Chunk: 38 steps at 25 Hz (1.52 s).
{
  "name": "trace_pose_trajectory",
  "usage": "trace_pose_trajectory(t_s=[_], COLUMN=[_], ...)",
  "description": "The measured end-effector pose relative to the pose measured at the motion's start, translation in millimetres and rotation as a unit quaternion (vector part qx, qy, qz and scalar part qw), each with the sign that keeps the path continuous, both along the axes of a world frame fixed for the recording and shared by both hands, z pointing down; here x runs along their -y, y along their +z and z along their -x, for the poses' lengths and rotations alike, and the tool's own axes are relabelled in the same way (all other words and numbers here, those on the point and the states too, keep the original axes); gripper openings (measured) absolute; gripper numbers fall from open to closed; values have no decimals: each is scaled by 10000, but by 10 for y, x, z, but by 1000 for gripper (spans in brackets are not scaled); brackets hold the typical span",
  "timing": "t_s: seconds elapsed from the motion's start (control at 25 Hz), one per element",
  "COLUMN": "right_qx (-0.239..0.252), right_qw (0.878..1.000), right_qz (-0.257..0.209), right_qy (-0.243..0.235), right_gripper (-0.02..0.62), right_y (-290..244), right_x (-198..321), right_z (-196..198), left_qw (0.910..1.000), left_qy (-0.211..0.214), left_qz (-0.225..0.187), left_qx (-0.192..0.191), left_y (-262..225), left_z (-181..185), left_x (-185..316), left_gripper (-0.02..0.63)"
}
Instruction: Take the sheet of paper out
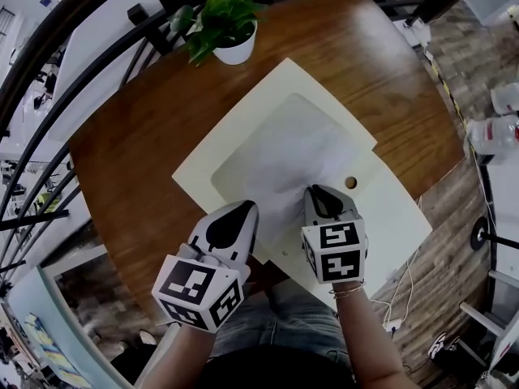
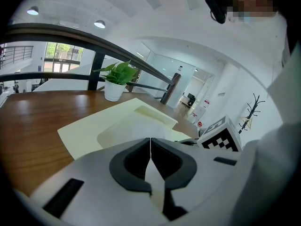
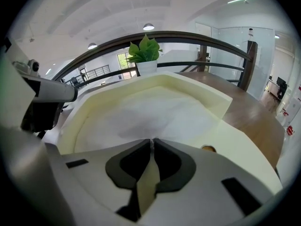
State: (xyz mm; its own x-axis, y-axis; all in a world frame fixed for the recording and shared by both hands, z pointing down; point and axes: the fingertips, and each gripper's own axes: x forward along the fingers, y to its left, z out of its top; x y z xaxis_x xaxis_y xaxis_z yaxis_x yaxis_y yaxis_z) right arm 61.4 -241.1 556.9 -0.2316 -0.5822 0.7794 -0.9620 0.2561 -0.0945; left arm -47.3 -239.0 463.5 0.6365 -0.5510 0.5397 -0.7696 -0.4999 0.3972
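A white sheet of paper (image 1: 284, 160) lies in the shallow recess of a cream foam tray (image 1: 219, 148) on a round wooden table (image 1: 130, 144). My right gripper (image 1: 327, 194) sits at the sheet's near edge, shut on the sheet of paper (image 3: 155, 112), which puckers at the jaw tips (image 3: 151, 144). My left gripper (image 1: 242, 211) rests at the tray's near left edge, beside the sheet's corner. Its jaws (image 2: 150, 144) are shut; whether they pinch anything is hidden. The sheet (image 2: 136, 128) and tray (image 2: 84, 131) lie just beyond them.
A potted green plant (image 1: 227, 19) stands at the table's far side, past the tray. A small brown round spot (image 1: 350, 182) marks the tray right of my right gripper. A dark curved railing (image 1: 73, 63) runs behind the table; floor and cables lie at right.
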Motion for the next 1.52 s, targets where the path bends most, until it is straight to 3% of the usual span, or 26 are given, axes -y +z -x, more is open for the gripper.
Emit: trace_pose_trajectory(t_s=[0.56, 1.0, 1.52], right_qx=[0, -38, -118], right_qw=[9994, 9982, 9933], right_qz=[-291, -389, -637], right_qy=[174, 444, 956], right_gripper=[35, 35, 35], right_y=[-193, -280, -444], right_x=[-151, -442, -771], right_z=[-88, -274, -632], left_qw=[9999, 9978, 9955], left_qy=[107, 565, 769], left_qz=[-2, -210, -413], left_qx=[48, 274, 363], left_y=[-7, -35, -141], left_z=[34, -70, -107], left_x=[-152, -388, -649], left_gripper=[20, 20, 18])
